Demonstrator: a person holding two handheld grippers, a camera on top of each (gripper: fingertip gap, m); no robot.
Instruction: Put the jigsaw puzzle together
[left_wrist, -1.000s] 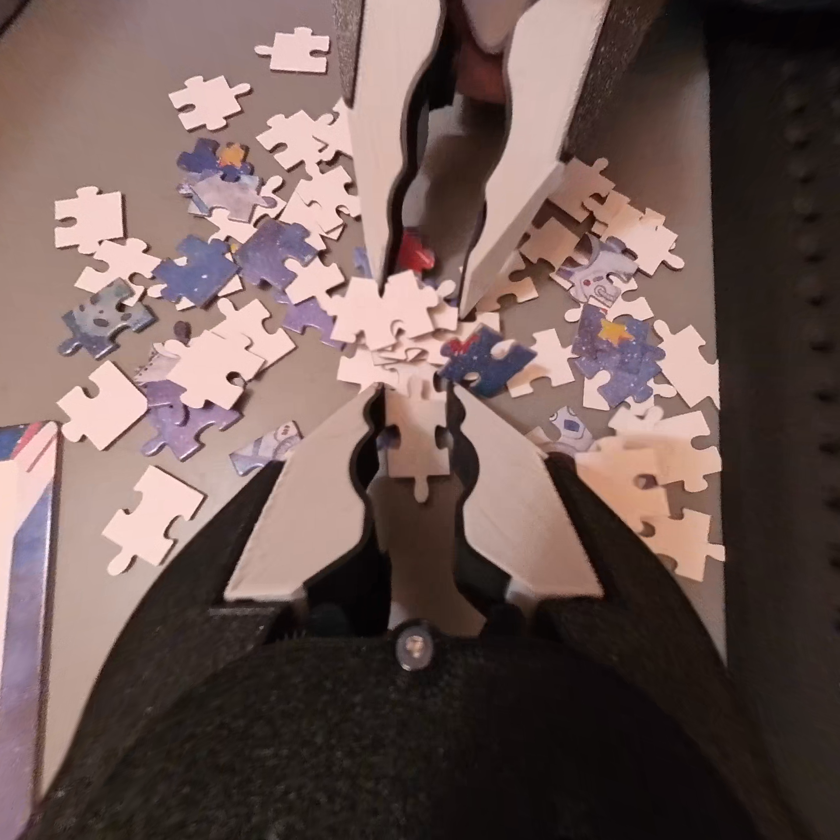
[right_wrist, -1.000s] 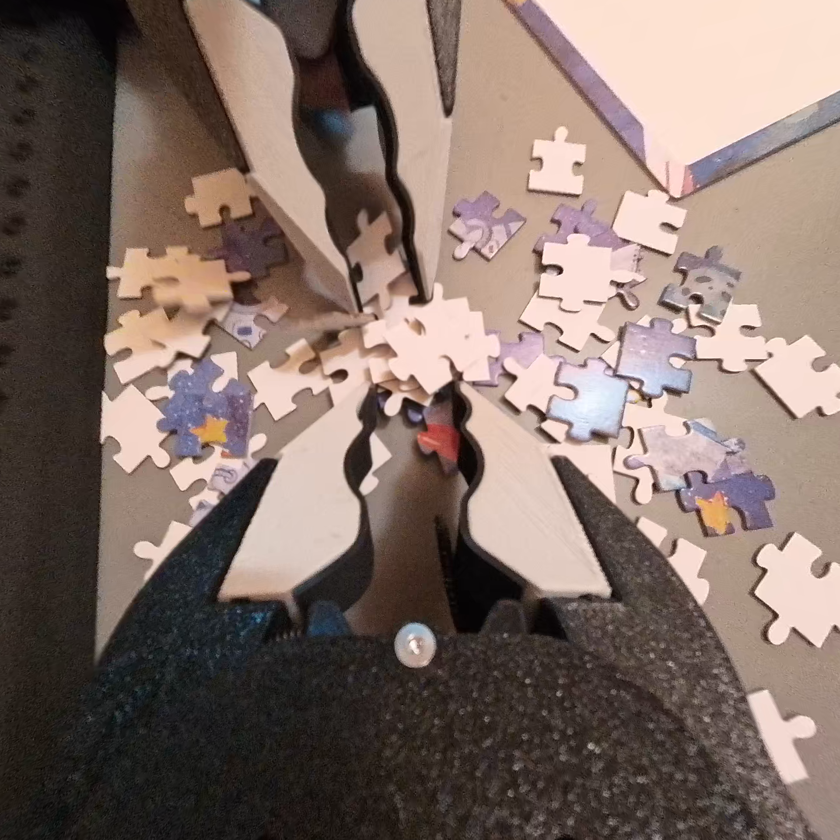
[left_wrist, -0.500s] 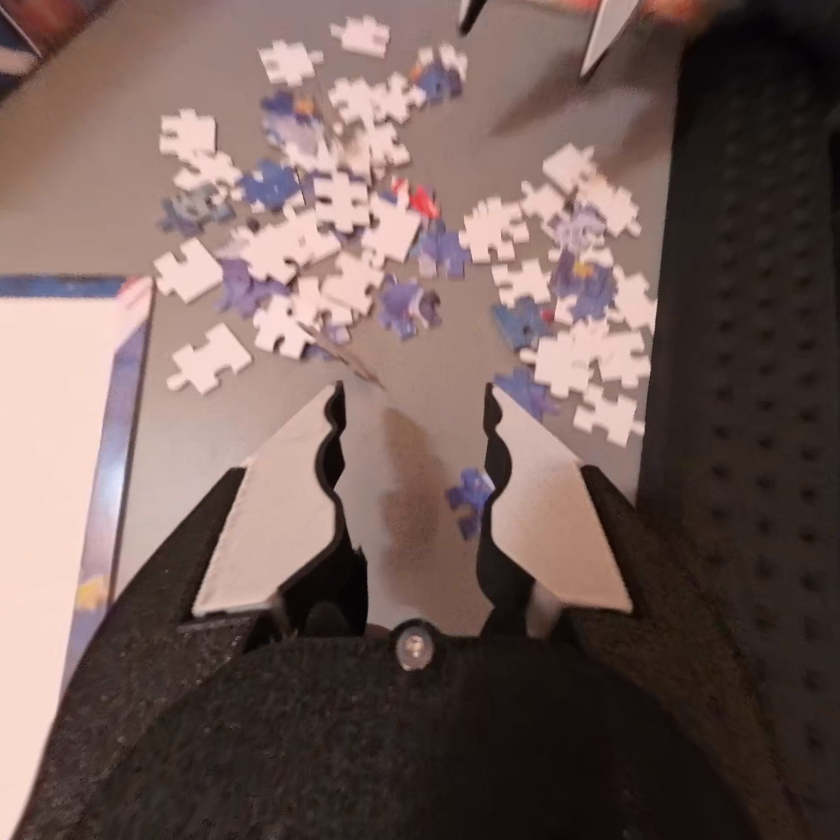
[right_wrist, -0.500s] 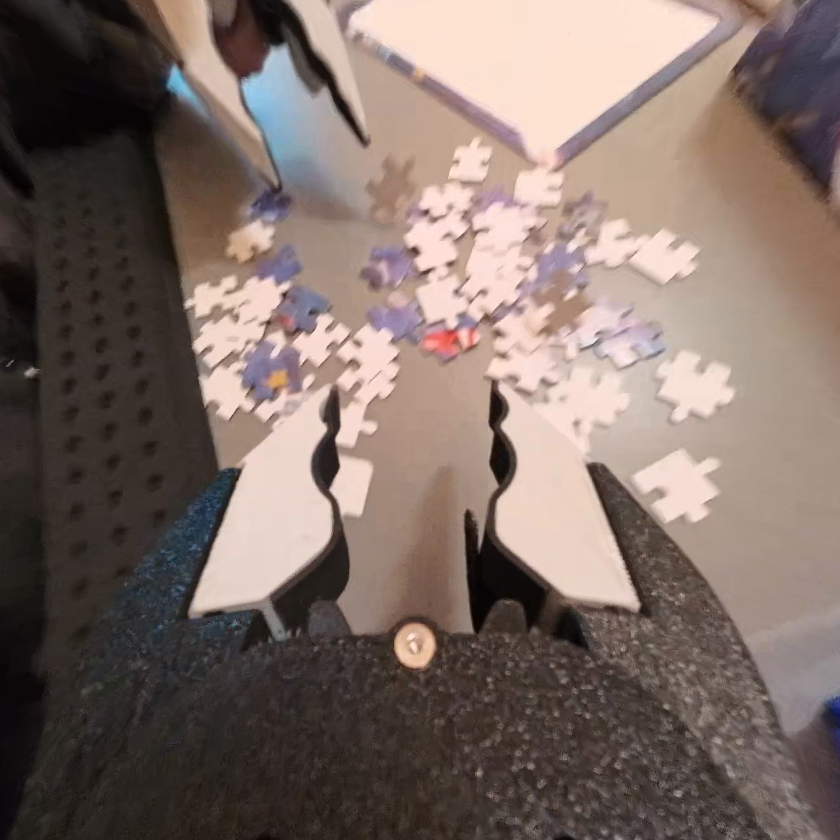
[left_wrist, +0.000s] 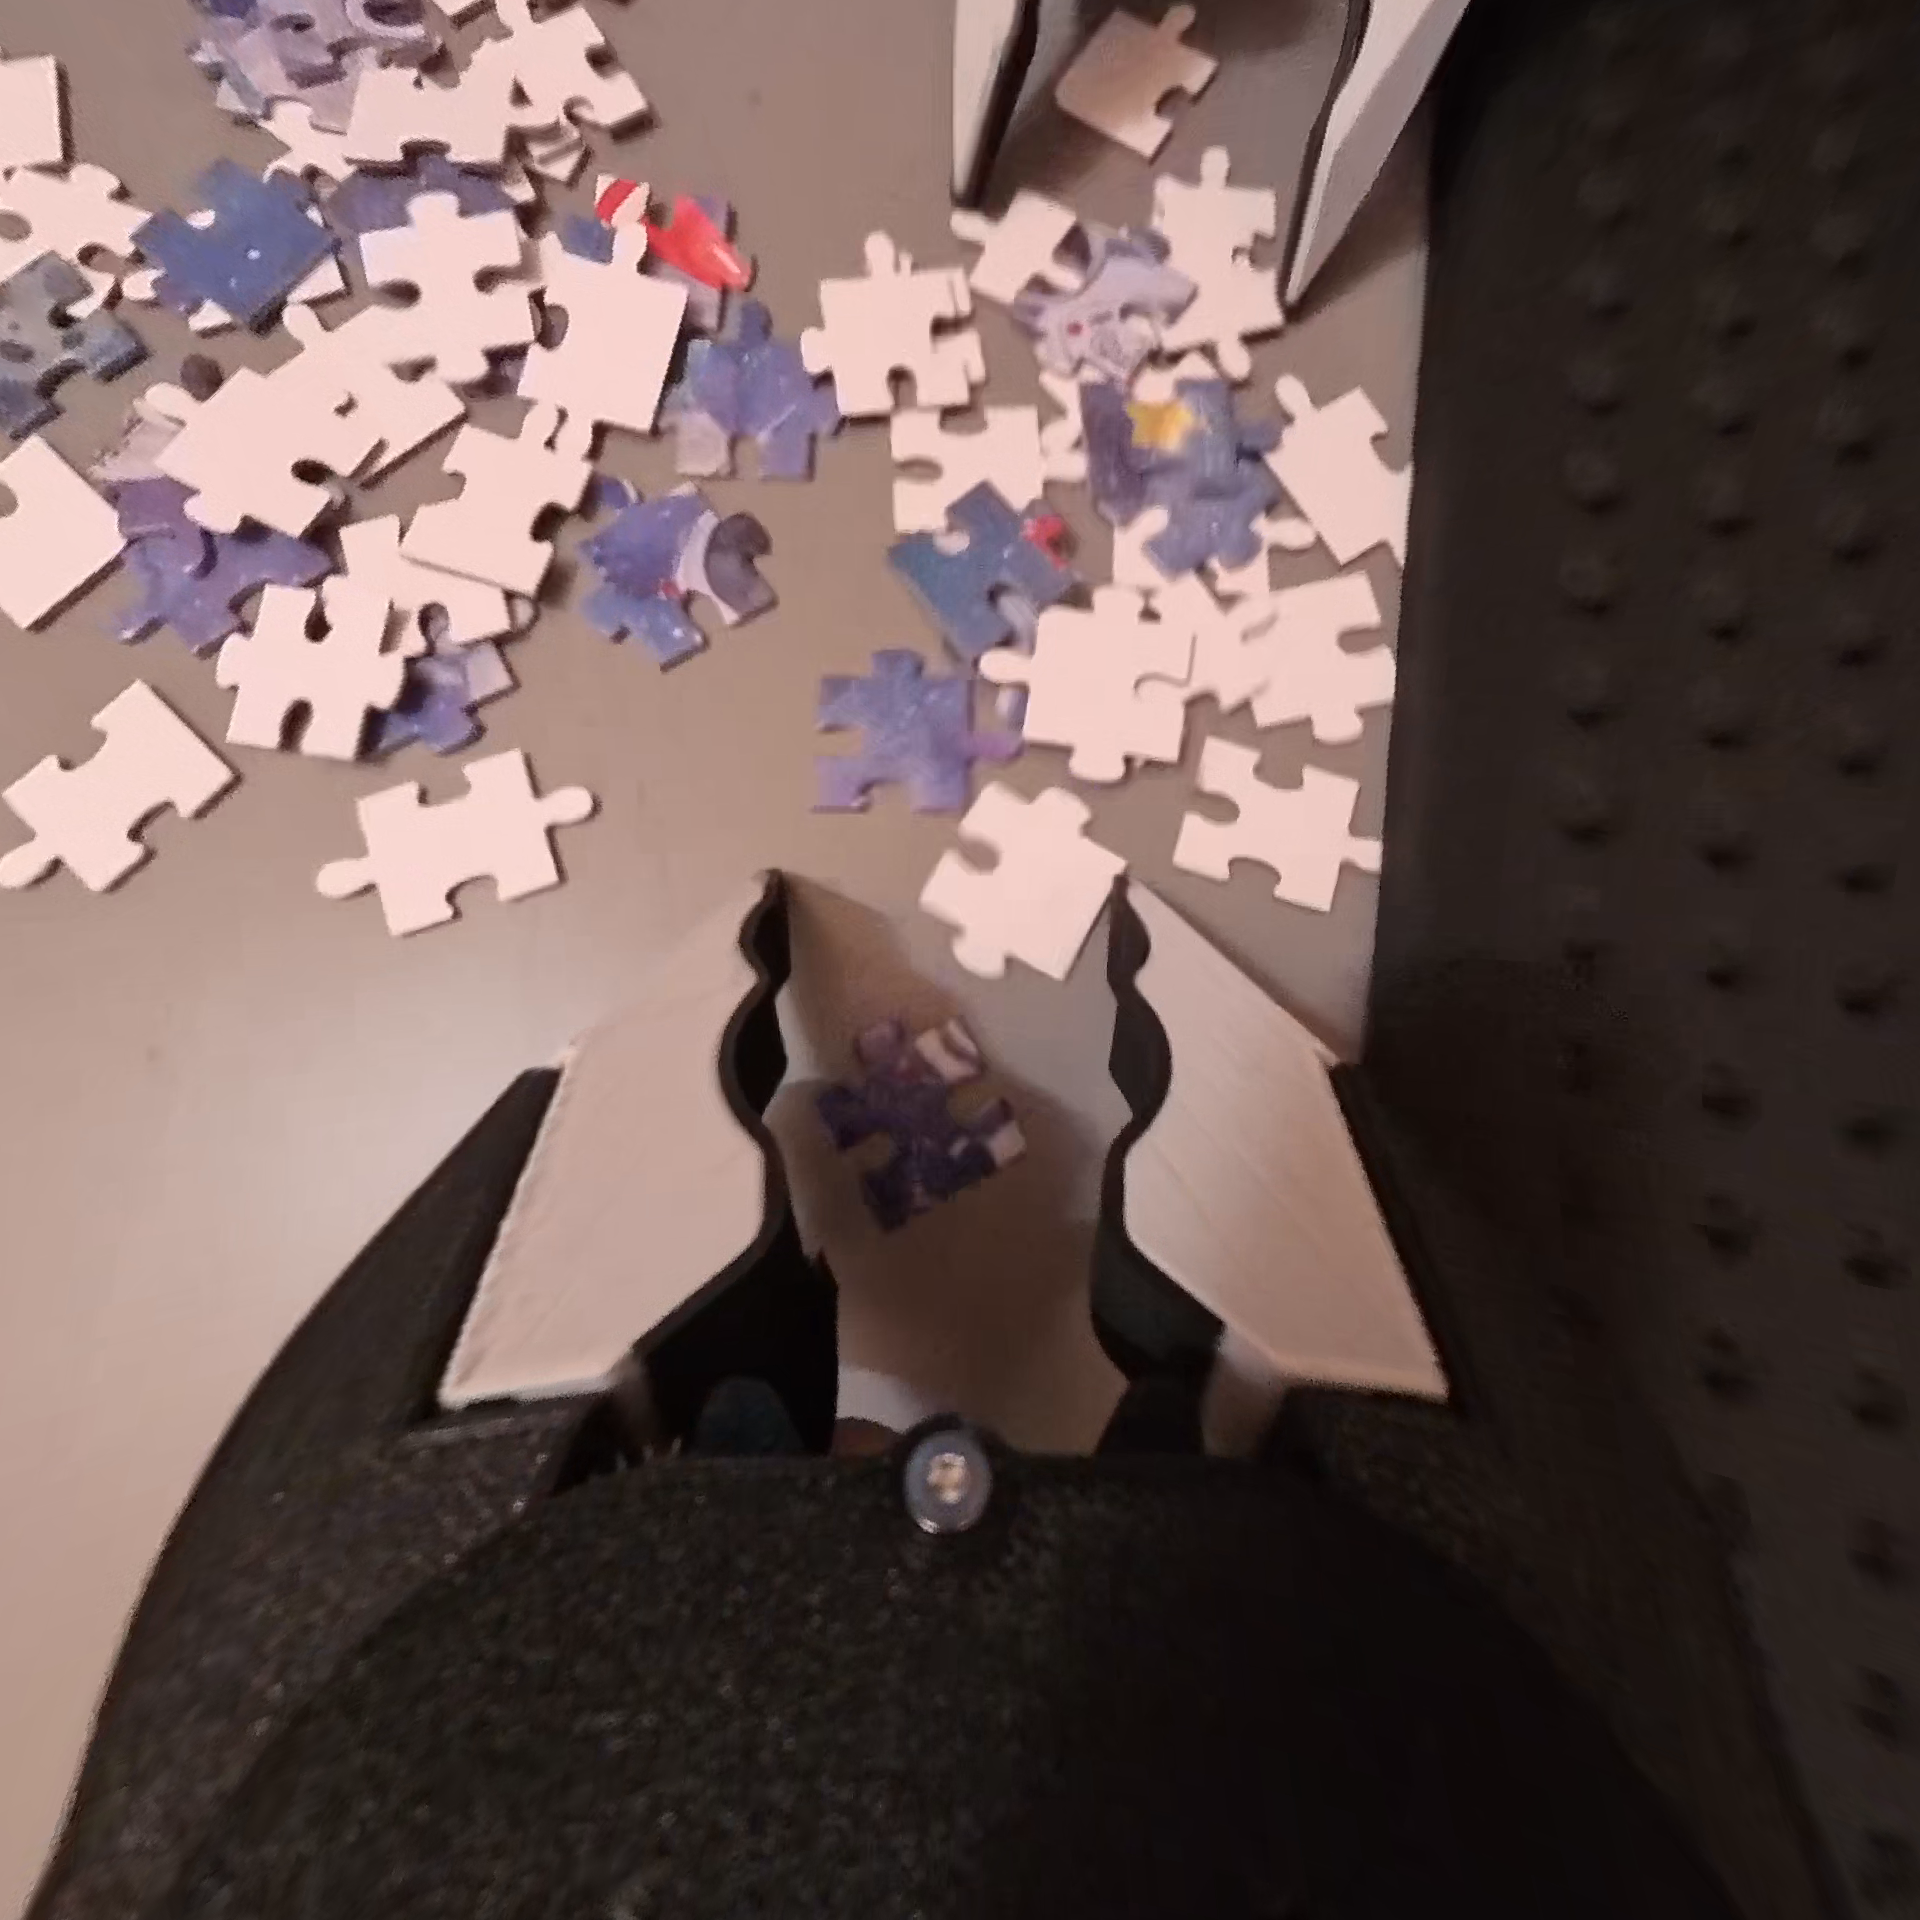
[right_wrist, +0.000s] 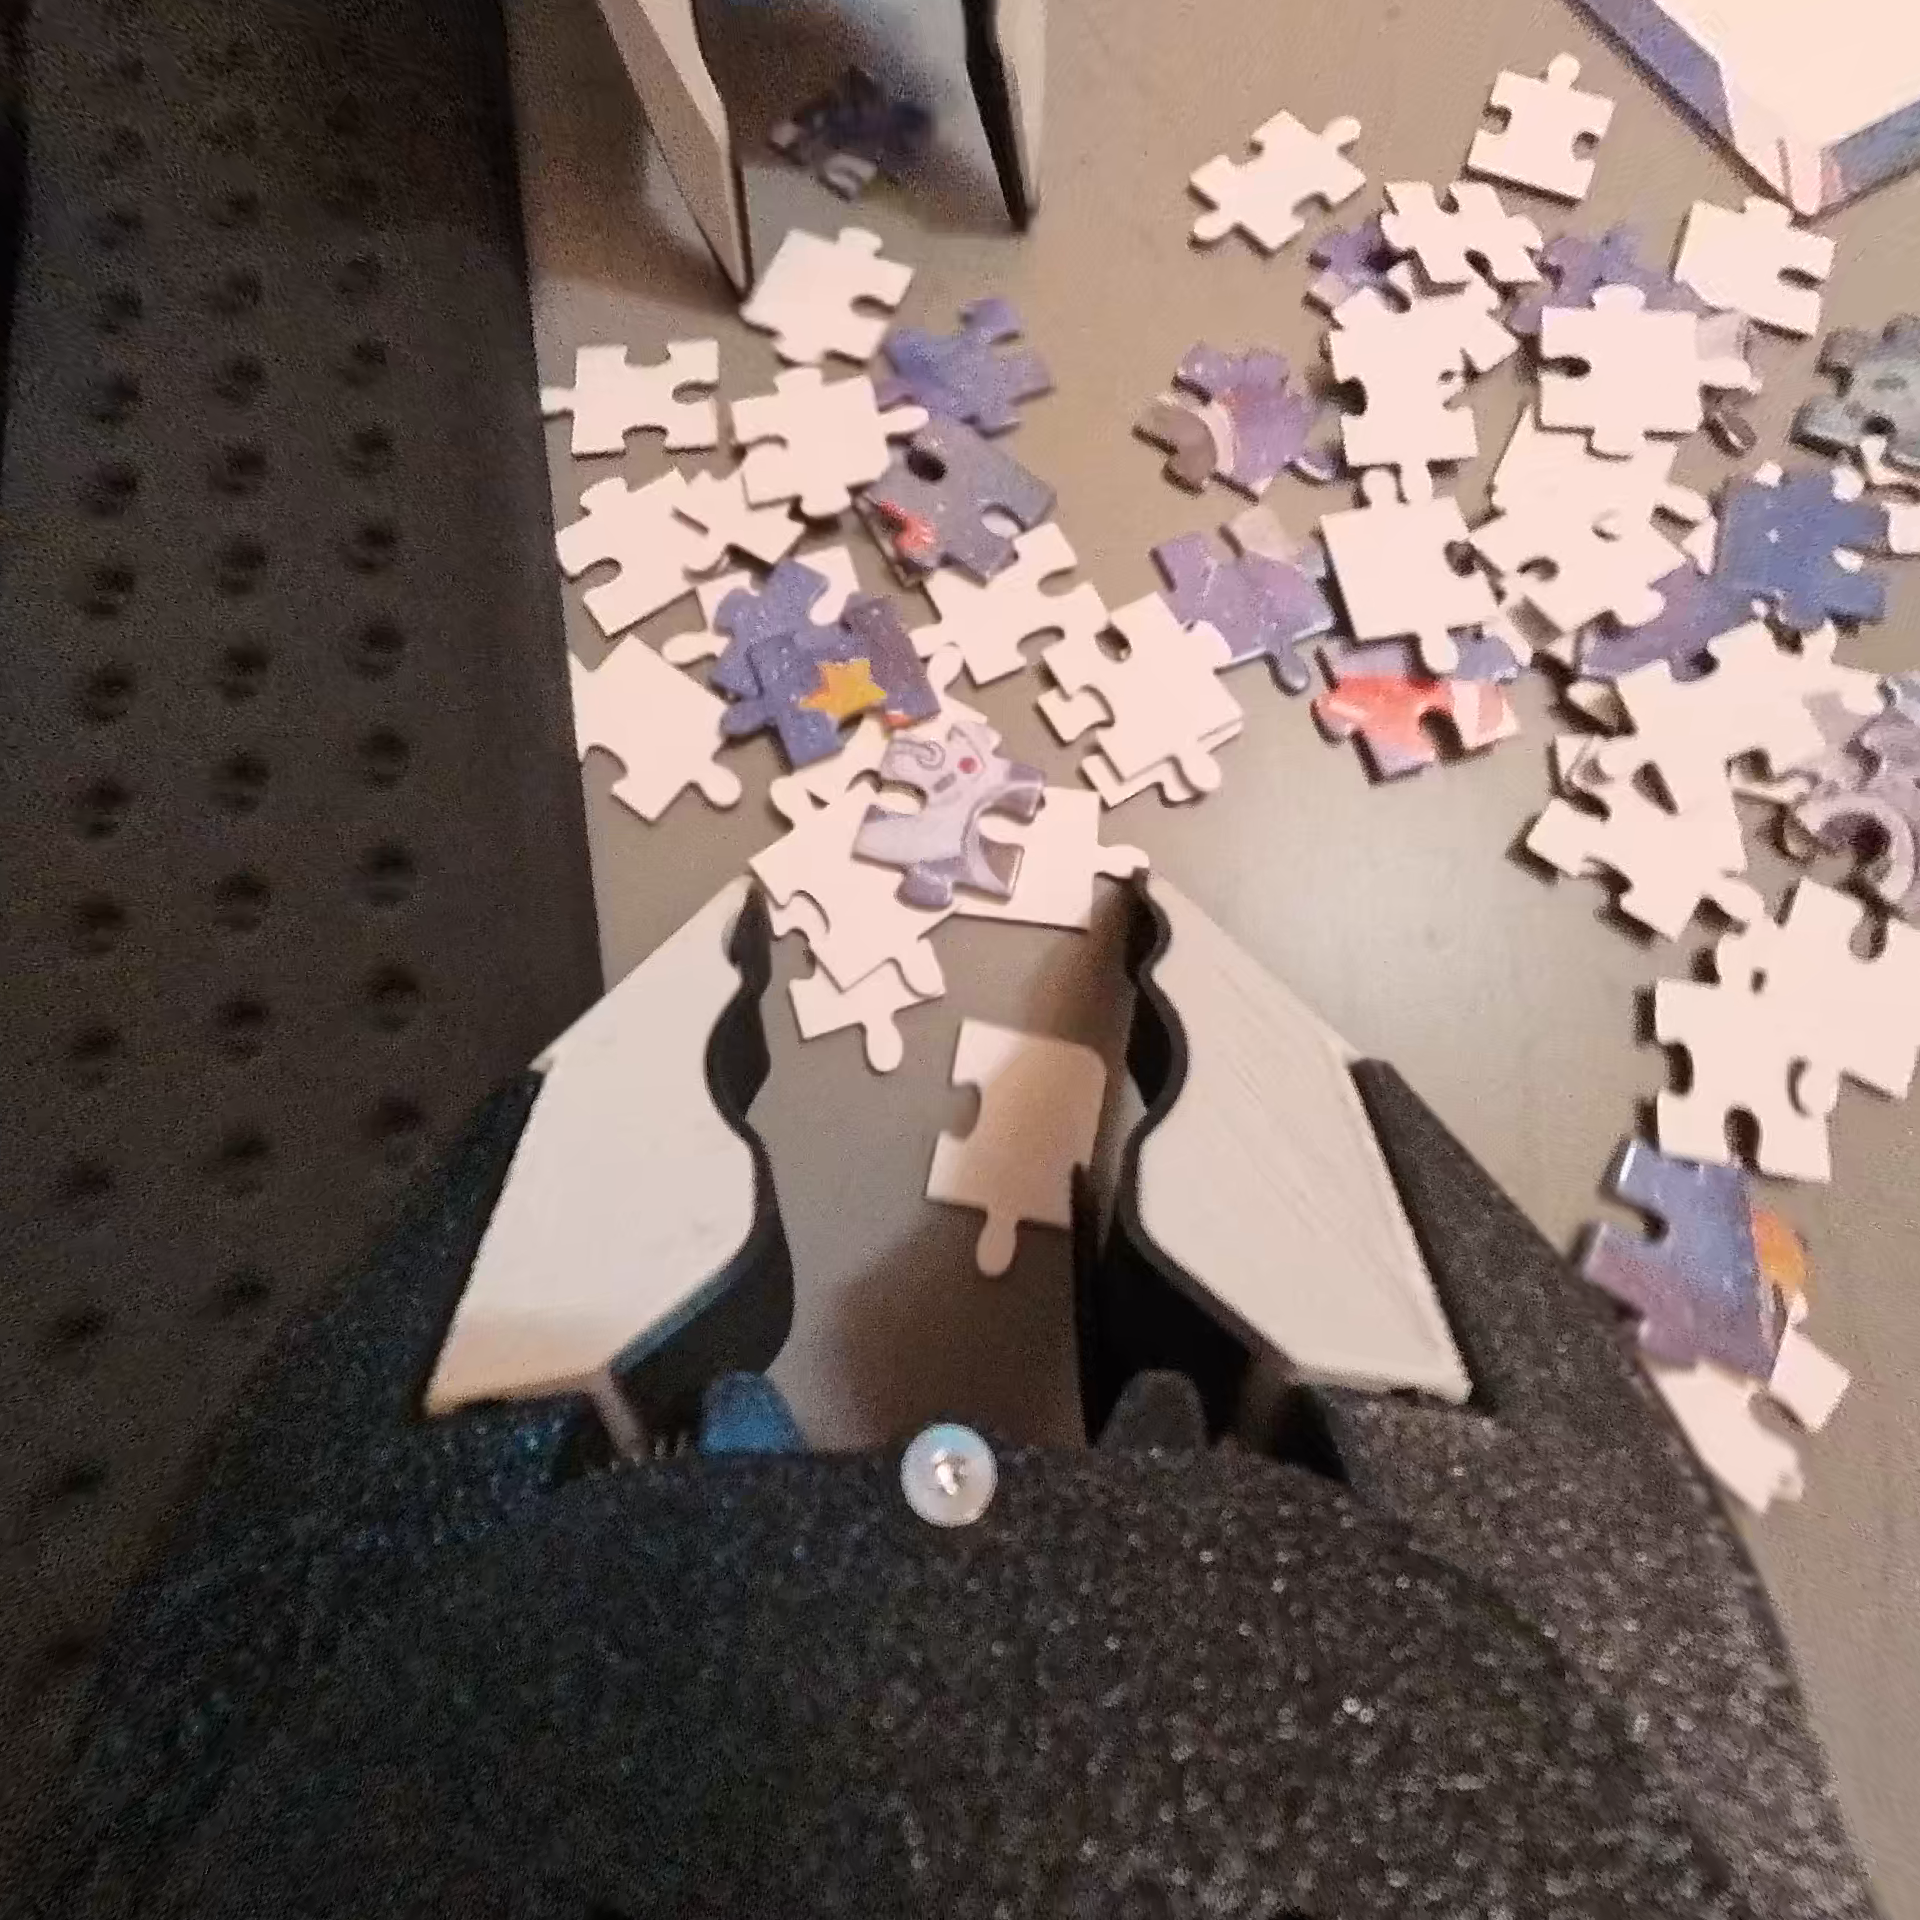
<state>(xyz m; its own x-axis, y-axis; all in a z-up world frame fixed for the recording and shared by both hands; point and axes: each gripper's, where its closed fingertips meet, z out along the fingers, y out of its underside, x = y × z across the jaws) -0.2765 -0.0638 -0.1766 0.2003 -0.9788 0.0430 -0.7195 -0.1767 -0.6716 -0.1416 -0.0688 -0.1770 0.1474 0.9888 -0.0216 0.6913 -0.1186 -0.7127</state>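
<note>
Grey tabletop (left_wrist: 260, 1091) strewn with loose cardboard jigsaw pieces (left_wrist: 457, 842) — left gripper (left_wrist: 940, 883) and right gripper (right_wrist: 940, 883) both spread, each straddling one piece beside the black dimpled mat (left_wrist: 1662, 727)

The other tongs (left_wrist: 1143, 197) are cut off by the far edge of the left wrist view. A box (right_wrist: 1766, 94) is clipped at the far right corner. A purple piece (right_wrist: 847, 140) between the far tongs' fingers is blurred.
</note>
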